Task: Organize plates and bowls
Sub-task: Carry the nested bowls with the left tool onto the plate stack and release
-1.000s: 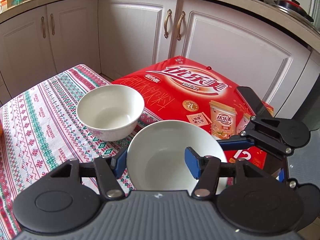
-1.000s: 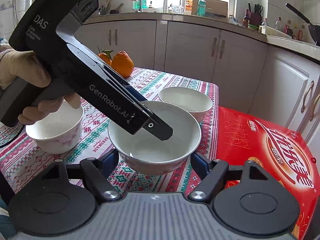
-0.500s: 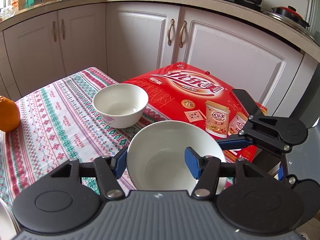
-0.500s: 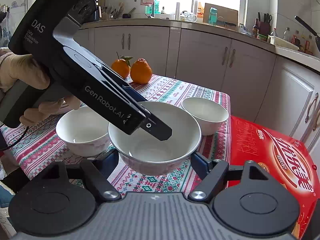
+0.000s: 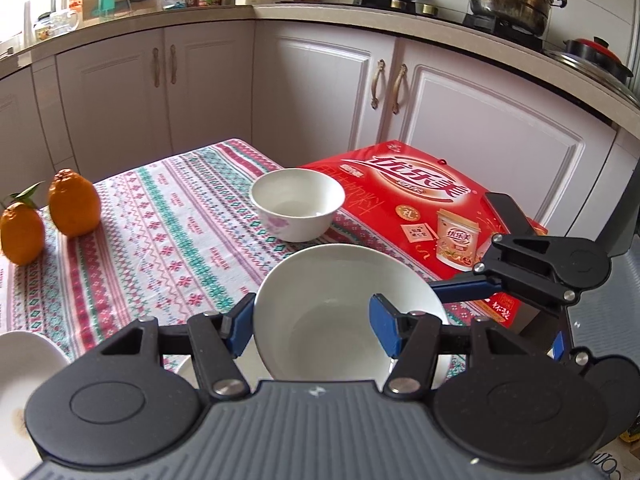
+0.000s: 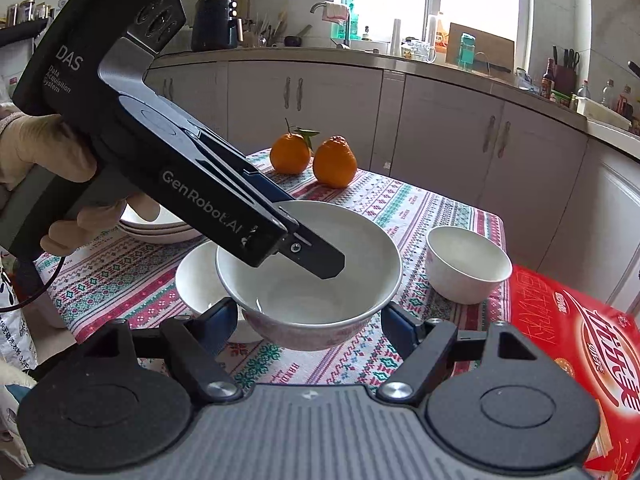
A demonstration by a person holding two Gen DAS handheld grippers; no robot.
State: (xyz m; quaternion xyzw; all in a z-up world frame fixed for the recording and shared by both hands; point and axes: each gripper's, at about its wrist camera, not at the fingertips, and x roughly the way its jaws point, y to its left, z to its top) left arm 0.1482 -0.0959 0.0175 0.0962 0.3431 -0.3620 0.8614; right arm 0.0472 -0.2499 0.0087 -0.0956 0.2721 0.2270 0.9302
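Observation:
My left gripper (image 5: 312, 326) is shut on the rim of a large white bowl (image 5: 340, 320), one finger inside and one outside, holding it above the table. In the right wrist view the same bowl (image 6: 320, 280) hangs over another white bowl (image 6: 200, 280) on the cloth. My right gripper (image 6: 310, 326) is open, its fingers on either side of the held bowl, not touching it. A smaller white bowl (image 5: 298, 210) (image 6: 468, 266) stands near the table's edge. Stacked white plates (image 6: 156, 226) lie behind the left gripper.
Two oranges (image 5: 74, 204) (image 6: 334, 162) sit at the far side of the patterned tablecloth (image 5: 160, 240). A red cardboard box (image 5: 432, 208) lies beside the table to the right. White kitchen cabinets (image 5: 320, 100) stand behind.
The left gripper has lifted the large bowl and carried it left, over the second bowl. The small bowl now lies further off. The right gripper stays open beside the bowl.

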